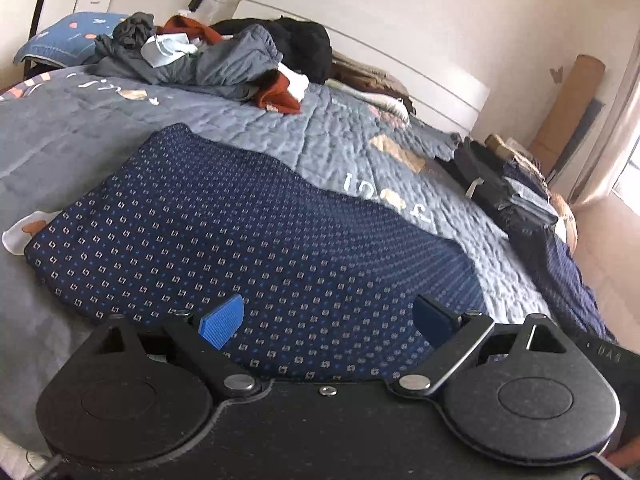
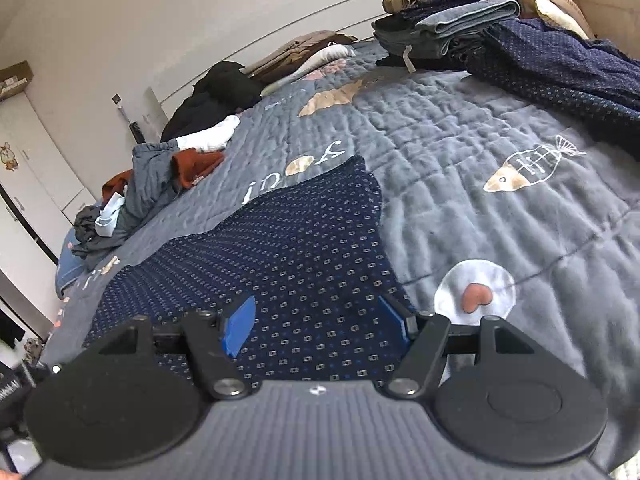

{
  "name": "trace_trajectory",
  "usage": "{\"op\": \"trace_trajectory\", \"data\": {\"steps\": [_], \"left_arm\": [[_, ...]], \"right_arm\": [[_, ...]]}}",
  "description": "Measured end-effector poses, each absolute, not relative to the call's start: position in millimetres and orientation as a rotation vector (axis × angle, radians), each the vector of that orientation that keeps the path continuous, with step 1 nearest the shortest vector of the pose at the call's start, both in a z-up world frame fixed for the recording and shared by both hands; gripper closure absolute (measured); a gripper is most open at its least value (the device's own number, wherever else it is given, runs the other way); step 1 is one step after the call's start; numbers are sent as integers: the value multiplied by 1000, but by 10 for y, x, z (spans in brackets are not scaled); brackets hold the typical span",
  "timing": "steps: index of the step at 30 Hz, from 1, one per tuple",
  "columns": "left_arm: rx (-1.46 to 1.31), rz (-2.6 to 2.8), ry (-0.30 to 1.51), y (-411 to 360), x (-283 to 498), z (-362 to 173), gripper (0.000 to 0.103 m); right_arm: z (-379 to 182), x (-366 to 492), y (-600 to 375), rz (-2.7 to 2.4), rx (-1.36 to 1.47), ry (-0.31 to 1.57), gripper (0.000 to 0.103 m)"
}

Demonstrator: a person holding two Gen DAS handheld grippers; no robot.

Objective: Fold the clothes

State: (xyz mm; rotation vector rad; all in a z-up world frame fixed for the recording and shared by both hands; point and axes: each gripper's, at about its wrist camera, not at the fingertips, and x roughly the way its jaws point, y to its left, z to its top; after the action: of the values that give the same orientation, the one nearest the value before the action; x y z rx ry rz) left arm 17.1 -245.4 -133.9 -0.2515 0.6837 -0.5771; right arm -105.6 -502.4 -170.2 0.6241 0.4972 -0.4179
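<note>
While both grippers hover over the navy dotted garment (image 1: 248,232) spread mid-bed, left gripper (image 1: 330,320) is wide, empty; right gripper (image 2: 316,326) narrower, empty too. Folded stack (image 2: 444,28) done at far edge; unfolded pile (image 1: 208,56) by pillow left, approx. halfway.

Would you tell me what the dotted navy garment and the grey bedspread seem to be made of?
Navy garment: thin, matte woven cloth, likely cotton; it lies flat with a fine printed pattern. Grey bedspread: soft padded quilt, stitched lines puckering its surface.
</note>
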Motion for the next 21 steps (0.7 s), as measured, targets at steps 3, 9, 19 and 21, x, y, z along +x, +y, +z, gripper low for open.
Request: {"op": "trace_trajectory", "data": {"steps": [3, 9, 19, 21], "left_arm": [[-245, -583, 685, -2472, 141, -1331, 12], [-253, -581, 675, -2526, 97, -1300, 11], [-249, -525, 695, -2514, 98, -1409, 11], [-237, -526, 691, -2530, 97, -1394, 11]], "right_arm": [[-1692, -1097, -5071, -435, 644, 495, 37], [-1634, -1158, -5082, -433, 590, 487, 36], [-1752, -1142, -5133, -407, 611, 521, 36], [-1764, -1125, -5140, -405, 610, 526, 36]]}}
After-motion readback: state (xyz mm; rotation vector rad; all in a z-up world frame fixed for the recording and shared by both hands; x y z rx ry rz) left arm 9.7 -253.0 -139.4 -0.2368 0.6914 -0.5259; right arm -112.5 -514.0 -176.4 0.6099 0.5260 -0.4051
